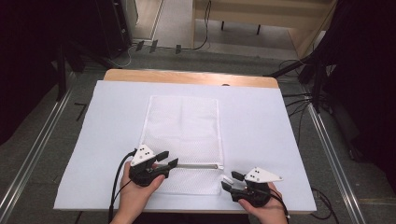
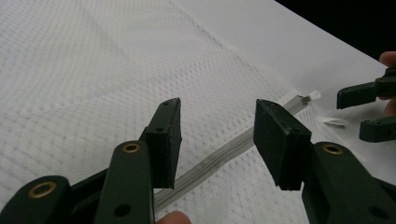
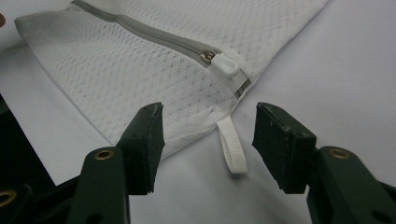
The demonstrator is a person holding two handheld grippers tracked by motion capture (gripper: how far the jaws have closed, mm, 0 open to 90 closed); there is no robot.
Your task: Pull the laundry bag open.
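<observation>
Both grippers hover with fingers wide: left gripper (image 1: 161, 161) over the grey zipper (image 2: 224, 151) of the white mesh laundry bag (image 1: 184, 126) lying flat on the pale surface (image 1: 261, 126), right gripper (image 3: 208, 140) nearing its white loop tab (image 3: 233, 144). Next, probably, pinch tab and unzip.

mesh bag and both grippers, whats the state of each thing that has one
mesh bag: lying flat on the table cover, not held
zipper: closed, slider at the end by the white tab
white loop: lying loose on the cover, ungripped
left gripper: open, jaws either side of the zipper line
right gripper: open, jaws either side of the loop
</observation>
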